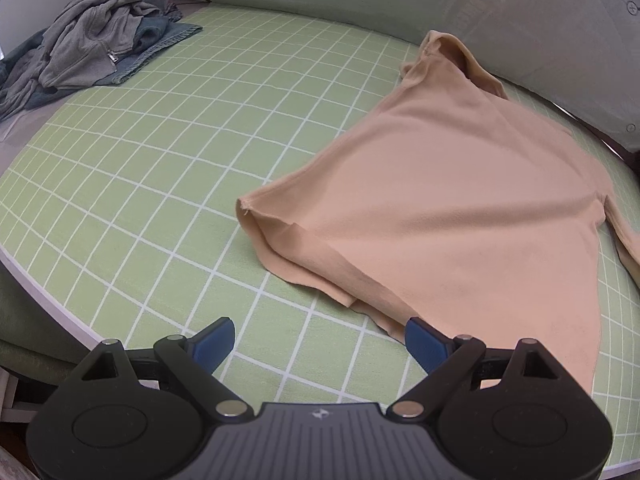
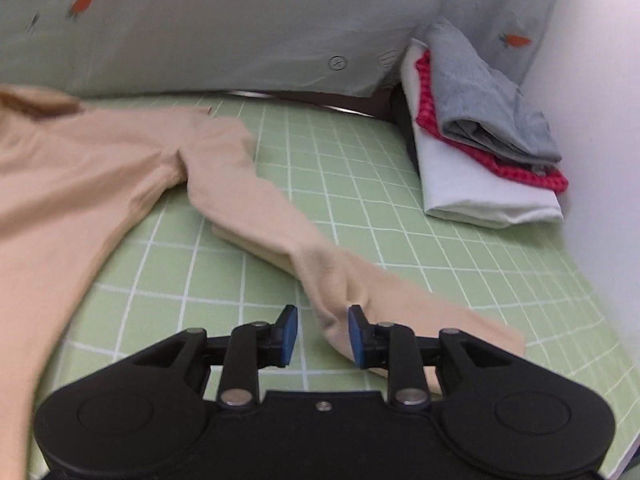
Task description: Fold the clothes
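A peach long-sleeved shirt [image 1: 460, 200] lies spread on the green grid mat [image 1: 160, 160], collar toward the back. My left gripper [image 1: 320, 344] hovers open and wide above the mat at the shirt's near hem, and its right finger [image 1: 426, 344] sits over the hem's edge with nothing between the pads. In the right wrist view the shirt body [image 2: 60, 184] lies at left and its sleeve [image 2: 272, 220] runs down toward my right gripper [image 2: 322, 334]. A bunched fold of the sleeve sits between the jaws against the right pad [image 2: 356, 336]. The left pad stands clear of the cloth, so the gripper is open.
A heap of grey and blue clothes [image 1: 92, 44] lies at the mat's far left. A folded stack of white, red and grey garments [image 2: 480, 152] sits at the far right by a white wall. A pale cloth with carrot prints [image 1: 520, 12] backs the mat. The mat's front edge [image 1: 48, 300] curves close by.
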Motion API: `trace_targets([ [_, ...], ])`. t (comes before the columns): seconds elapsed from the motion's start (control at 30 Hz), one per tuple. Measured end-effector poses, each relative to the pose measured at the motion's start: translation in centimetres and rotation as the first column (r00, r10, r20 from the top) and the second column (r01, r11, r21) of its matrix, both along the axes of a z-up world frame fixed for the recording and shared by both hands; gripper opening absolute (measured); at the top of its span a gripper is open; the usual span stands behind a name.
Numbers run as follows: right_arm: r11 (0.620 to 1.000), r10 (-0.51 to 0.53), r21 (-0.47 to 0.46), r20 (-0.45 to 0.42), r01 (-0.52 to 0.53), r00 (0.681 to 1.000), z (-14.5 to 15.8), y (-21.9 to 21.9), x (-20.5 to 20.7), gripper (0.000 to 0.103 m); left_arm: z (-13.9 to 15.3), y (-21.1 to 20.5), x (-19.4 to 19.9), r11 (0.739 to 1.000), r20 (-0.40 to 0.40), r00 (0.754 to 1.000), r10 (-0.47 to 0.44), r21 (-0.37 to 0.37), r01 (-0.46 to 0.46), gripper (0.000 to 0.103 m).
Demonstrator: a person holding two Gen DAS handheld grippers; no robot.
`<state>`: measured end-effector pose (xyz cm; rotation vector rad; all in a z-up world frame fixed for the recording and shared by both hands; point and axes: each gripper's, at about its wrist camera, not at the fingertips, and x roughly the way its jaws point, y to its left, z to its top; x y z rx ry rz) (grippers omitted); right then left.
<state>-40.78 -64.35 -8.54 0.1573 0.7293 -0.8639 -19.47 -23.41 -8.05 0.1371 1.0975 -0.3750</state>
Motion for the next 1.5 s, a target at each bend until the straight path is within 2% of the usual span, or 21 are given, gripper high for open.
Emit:
trace_targets([
  [0.03, 0.999, -0.048, 0.027, 0.060, 0.046, 0.997, 0.5, -0.7, -0.7, 0.036, 0.0, -0.1, -0.1, 1.000, 0.002, 1.000, -0.012, 0.001, 0.012, 0.092],
  [0.1, 0.985, -0.156, 0.100, 0.170, 0.141, 0.973, 0.9, -2.4, -2.4, 0.052, 0.0, -0.3, -0.4, 1.000, 0.003, 1.000, -0.030, 0.006, 0.030, 0.093],
  [0.17, 0.964, -0.249, 0.153, 0.220, 0.219, 0.943, 0.7, -4.1, -3.7, 0.058, 0.0, -0.4, -0.5, 0.999, 0.001, 0.999, -0.034, 0.012, 0.034, 0.093],
  [0.33, 0.911, -0.403, 0.164, 0.161, 0.378, 0.901, -1.0, -7.2, -5.4, 0.060, 0.4, 0.2, -0.4, 1.000, 0.010, 1.000, -0.019, 0.024, 0.018, 0.093],
  [0.4, 0.892, -0.443, 0.149, 0.104, 0.426, 0.890, -1.8, -8.0, -5.8, 0.061, 0.4, 0.3, -0.3, 0.999, 0.007, 1.000, -0.010, 0.032, 0.009, 0.093],
  [0.47, 0.891, -0.445, 0.118, 0.032, 0.439, 0.895, -2.6, -8.5, -5.8, 0.060, 0.3, 0.4, -0.3, 0.999, 0.003, 1.000, -0.002, 0.040, 0.002, 0.093],
  [0.5, 0.895, -0.436, 0.115, 0.026, 0.431, 0.899, -2.9, -8.5, -6.1, 0.058, 0.2, 0.3, -0.3, 0.999, 0.000, 1.000, 0.000, 0.044, 0.000, 0.093],
  [0.53, 0.903, -0.419, 0.123, 0.046, 0.411, 0.907, -2.9, -8.5, -6.4, 0.050, 0.2, 0.3, -0.3, 0.999, -0.002, 1.000, 0.001, 0.048, -0.001, 0.093],
  [0.57, 0.912, -0.396, 0.140, 0.062, 0.385, 0.916, -2.8, -8.6, -6.6, 0.025, 0.1, 0.2, -0.3, 0.999, -0.004, 1.000, 0.000, 0.052, 0.001, 0.093],
  [0.6, 0.922, -0.372, 0.139, 0.061, 0.361, 0.926, -2.8, -8.6, -6.7, 0.007, 0.1, 0.2, -0.3, 0.999, -0.006, 1.000, -0.003, 0.054, 0.003, 0.093],
  [0.67, 0.945, -0.320, 0.063, -0.015, 0.321, 0.947, -3.0, -8.7, -6.0, 0.004, 0.3, 0.1, -0.3, 0.998, -0.002, 1.000, -0.008, 0.056, 0.008, 0.093],
  [0.73, 0.958, -0.286, -0.008, -0.089, 0.286, 0.954, -3.2, -9.0, -5.5, 0.003, 0.4, 0.2, -0.3, 0.998, 0.005, 1.000, -0.011, 0.056, 0.011, 0.093],
  [0.8, 0.928, -0.373, -0.038, -0.100, 0.371, 0.922, -3.4, -10.8, -6.5, 0.003, 0.5, 0.7, 0.0, 0.998, 0.008, 1.000, 0.000, 0.062, 0.000, 0.093],
  [0.9, 0.837, -0.547, -0.019, -0.075, 0.547, 0.834, -3.1, -13.4, -8.3, 0.004, 0.6, 1.7, 0.6, 0.997, 0.008, 1.000, 0.023, 0.071, -0.024, 0.093],
  [0.93, 0.821, -0.570, -0.017, -0.081, 0.571, 0.818, -3.0, -13.6, -8.3, 0.005, 0.5, 2.1, 0.9, 0.997, 0.006, 0.999, 0.036, 0.073, -0.036, 0.093],
  [1.03, 0.816, -0.577, -0.054, -0.135, 0.575, 0.806, -2.9, -13.0, -6.7, 0.018, 0.5, 3.2, 2.2, 0.994, 0.004, 0.997, 0.076, 0.074, -0.076, 0.093],
  [1.1, 0.819, -0.573, -0.063, -0.132, 0.570, 0.809, -2.7, -11.8, -5.7, 0.058, 0.5, 3.4, 3.3, 0.994, 0.005, 0.996, 0.090, 0.069, -0.091, 0.093],
  [1.17, 0.823, -0.568, -0.055, -0.107, 0.566, 0.816, -2.4, -10.3, -4.7, 0.070, 0.5, 3.2, 4.6, 0.994, 0.007, 0.996, 0.093, 0.059, -0.094, 0.093],
  [1.37, 0.860, -0.504, 0.067, -0.036, 0.505, 0.863, -1.4, -4.5, 0.1, 0.083, 1.2, 0.1, 9.3, 0.996, 0.011, 0.996, 0.086, -0.014, -0.086, 0.093],
  [1.5, 0.893, -0.427, 0.146, -0.019, 0.425, 0.904, -1.2, -1.2, 3.8, 0.085, 1.9, -4.0, 13.2, 0.998, 0.055, 0.998, 0.030, -0.060, -0.027, 0.093],
])
